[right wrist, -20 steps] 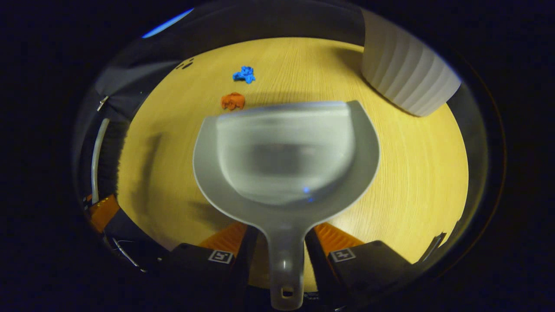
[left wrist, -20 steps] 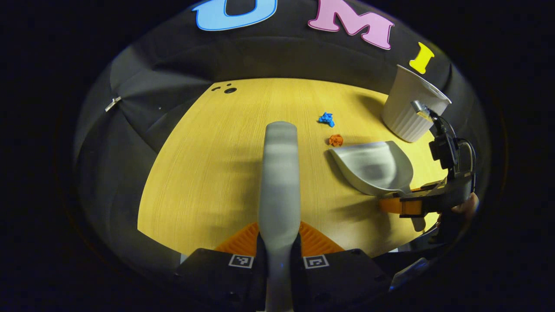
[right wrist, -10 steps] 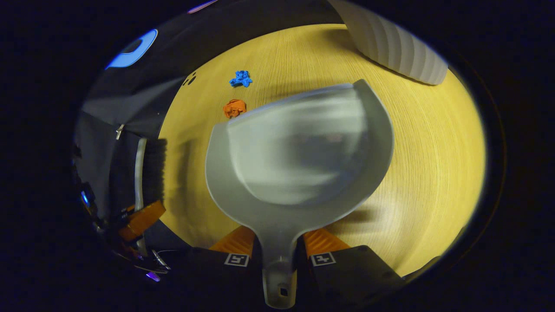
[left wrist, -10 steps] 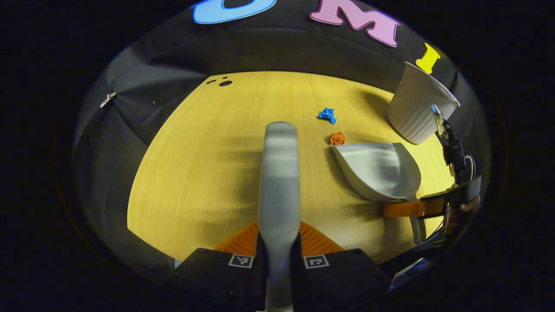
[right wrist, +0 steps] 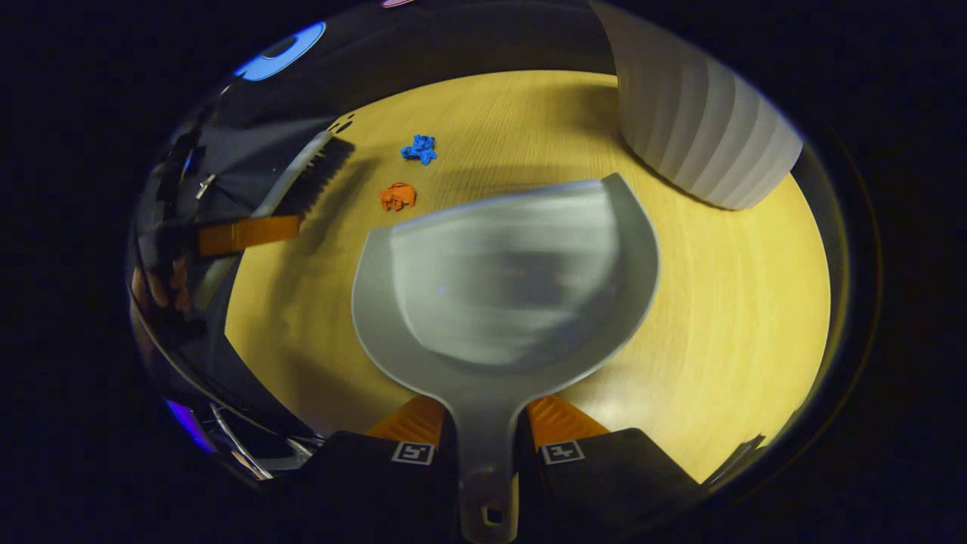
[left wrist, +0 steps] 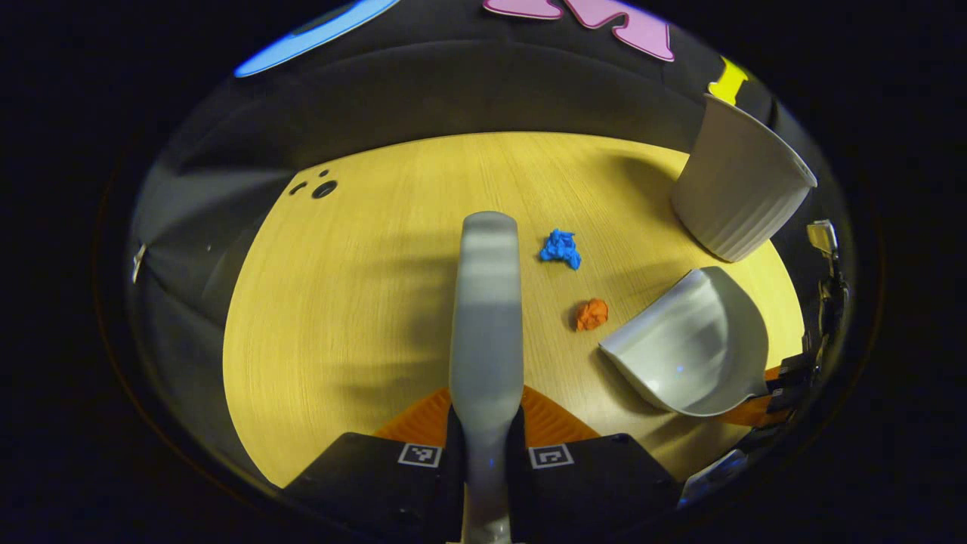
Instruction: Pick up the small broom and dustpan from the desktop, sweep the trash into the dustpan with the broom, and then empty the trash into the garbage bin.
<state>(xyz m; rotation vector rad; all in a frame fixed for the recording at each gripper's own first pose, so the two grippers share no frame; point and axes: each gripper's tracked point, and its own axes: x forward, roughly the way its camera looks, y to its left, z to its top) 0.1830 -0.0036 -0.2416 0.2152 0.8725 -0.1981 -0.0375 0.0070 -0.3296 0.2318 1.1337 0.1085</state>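
1. The left gripper (left wrist: 486,423) had its jaws clenched on the small broom (left wrist: 487,302), whose smooth grey back pointed at the trash.
2. The right gripper (right wrist: 483,434) gripped the glossy, scoop-shaped dustpan (right wrist: 506,279), lip facing the crumpled orange scrap (left wrist: 591,314) and blue scrap (left wrist: 560,248) on the woodgrain worktop (left wrist: 363,302), presumably to catch them.
3. A ribbed white garbage bin (left wrist: 736,189) stood at the far right.

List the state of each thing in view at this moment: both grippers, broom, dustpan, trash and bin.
Left gripper: shut on the grey-backed small broom.
Grey-backed small broom: held, not at the trash.
Right gripper: shut on the grey plastic dustpan's handle.
Grey plastic dustpan: held, empty, mouth facing the trash.
Crumpled orange scrap: loose on the desktop, unswept.
Crumpled blue scrap: loose, unswept.
White ribbed garbage bin: upright.
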